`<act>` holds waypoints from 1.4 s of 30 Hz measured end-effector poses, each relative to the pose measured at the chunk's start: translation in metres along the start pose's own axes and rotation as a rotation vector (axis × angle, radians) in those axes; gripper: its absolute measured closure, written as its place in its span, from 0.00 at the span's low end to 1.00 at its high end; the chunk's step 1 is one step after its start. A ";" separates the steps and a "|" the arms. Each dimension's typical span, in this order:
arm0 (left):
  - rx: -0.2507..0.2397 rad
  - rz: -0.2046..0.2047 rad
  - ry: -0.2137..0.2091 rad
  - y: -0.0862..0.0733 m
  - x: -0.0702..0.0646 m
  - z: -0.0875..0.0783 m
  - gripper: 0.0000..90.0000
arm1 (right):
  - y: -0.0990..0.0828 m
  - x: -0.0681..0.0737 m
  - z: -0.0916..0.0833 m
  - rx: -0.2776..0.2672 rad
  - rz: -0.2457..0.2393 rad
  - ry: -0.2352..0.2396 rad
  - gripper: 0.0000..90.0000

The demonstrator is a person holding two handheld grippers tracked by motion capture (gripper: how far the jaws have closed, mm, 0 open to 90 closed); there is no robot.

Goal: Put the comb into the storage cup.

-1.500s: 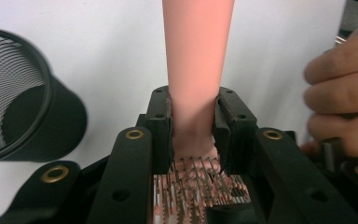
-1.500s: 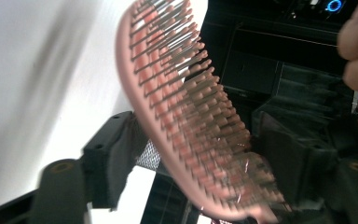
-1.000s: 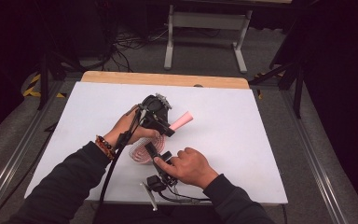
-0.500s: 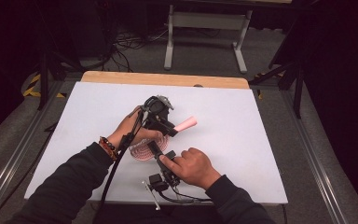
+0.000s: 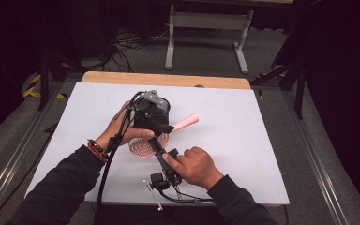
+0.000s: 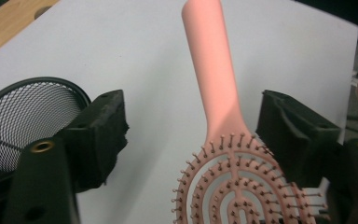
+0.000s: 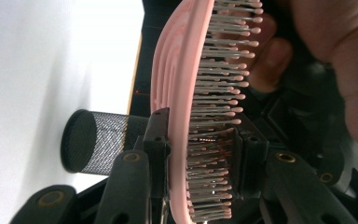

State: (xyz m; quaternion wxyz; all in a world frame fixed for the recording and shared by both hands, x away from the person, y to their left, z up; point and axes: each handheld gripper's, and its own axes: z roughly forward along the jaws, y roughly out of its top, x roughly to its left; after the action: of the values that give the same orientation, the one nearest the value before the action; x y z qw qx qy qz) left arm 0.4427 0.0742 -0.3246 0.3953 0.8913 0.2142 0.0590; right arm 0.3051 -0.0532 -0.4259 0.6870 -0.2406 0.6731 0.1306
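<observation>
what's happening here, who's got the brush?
A person works two handheld grippers over a white table. The right gripper is clamped on the head of the pink hairbrush, back and bristles between its pads. The left gripper has just been opening; its jaws straddle the brush's neck without pressing it. A black mesh cup is close by.

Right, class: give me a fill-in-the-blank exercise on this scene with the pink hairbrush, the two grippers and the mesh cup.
1. The right gripper is shut on the head of the pink plastic ____.
2. The left gripper has just been opening, and its jaws stand ____ on either side of the pink plastic hairbrush without pressing it.
3. The round cup on the white table is made of black wire ____.

Missing words: hairbrush; open; mesh
</observation>
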 end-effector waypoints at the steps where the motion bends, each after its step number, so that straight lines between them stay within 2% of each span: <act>1: 0.000 0.000 0.000 0.000 0.000 0.000 0.16 | 0.000 0.000 0.000 0.001 0.006 -0.005 0.72; 2: -0.012 0.003 0.020 -0.001 0.001 0.000 0.16 | 0.000 0.000 0.000 0.001 0.006 -0.005 0.72; 3: -0.015 0.018 0.021 -0.002 0.002 0.000 0.13 | 0.001 -0.001 0.000 -0.002 0.023 -0.015 0.72; 5: -0.053 0.014 0.006 -0.005 0.004 -0.002 0.06 | 0.002 0.000 -0.001 -0.007 0.027 -0.018 0.72; 8: -0.078 0.007 0.016 -0.008 0.009 -0.004 0.05 | 0.002 0.002 -0.001 -0.010 0.029 -0.017 0.72; 10: -0.115 0.006 0.024 -0.010 0.012 -0.008 0.05 | 0.001 0.000 -0.002 -0.009 0.036 -0.023 0.72; 12: -0.144 0.022 0.044 -0.011 0.014 -0.013 0.05 | 0.000 0.000 -0.002 -0.009 0.039 -0.026 0.72; 16: -0.217 0.053 0.052 -0.015 0.016 -0.026 0.05 | -0.003 -0.001 -0.002 0.000 0.042 -0.010 0.72; 17: -0.245 0.063 0.063 -0.017 0.015 -0.030 0.05 | -0.004 0.000 -0.002 0.005 0.058 -0.010 0.72; 19: -0.269 0.084 0.092 -0.020 0.015 -0.035 0.05 | -0.007 -0.001 -0.002 0.009 0.059 -0.012 0.72; 20: -0.298 0.092 0.115 -0.023 0.014 -0.039 0.05 | -0.008 -0.001 -0.002 0.012 0.062 -0.011 0.72; 21: -0.309 0.101 0.121 -0.025 0.015 -0.042 0.06 | -0.010 -0.001 -0.002 0.016 0.082 -0.018 0.72; 23: -0.335 0.112 0.165 -0.031 0.016 -0.049 0.06 | -0.014 -0.002 -0.002 0.025 0.095 -0.015 0.72; 26: -0.366 0.102 0.171 -0.039 0.018 -0.057 0.05 | -0.022 -0.003 -0.002 0.045 0.106 -0.009 0.72; 29: -0.400 0.092 0.181 -0.050 0.021 -0.067 0.05 | -0.032 -0.005 -0.001 0.061 0.140 -0.005 0.72; 30: -0.412 0.096 0.201 -0.056 0.022 -0.071 0.05 | -0.034 -0.006 -0.001 0.066 0.160 -0.009 0.72; 31: -0.421 0.091 0.189 -0.061 0.022 -0.074 0.05 | -0.039 -0.007 -0.001 0.078 0.196 -0.001 0.72; 34: -0.450 0.094 0.191 -0.075 0.021 -0.081 0.05 | -0.048 -0.011 0.001 0.101 0.219 -0.008 0.72; 35: -0.458 0.095 0.193 -0.079 0.020 -0.082 0.05 | -0.051 -0.012 0.000 0.116 0.251 -0.009 0.72; 38: -0.473 0.096 0.195 -0.098 0.017 -0.083 0.05 | -0.061 -0.018 0.000 0.134 0.279 -0.017 0.72; 42: -0.445 0.085 0.227 -0.120 0.012 -0.076 0.06 | -0.069 -0.024 0.000 0.152 0.331 -0.037 0.72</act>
State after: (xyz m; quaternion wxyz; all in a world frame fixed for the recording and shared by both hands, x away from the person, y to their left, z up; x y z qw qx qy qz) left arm 0.3922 0.2024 -0.3609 0.5523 0.7783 0.2011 0.2209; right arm 0.3382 -0.1090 -0.3917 0.6845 -0.0715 0.6987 0.1952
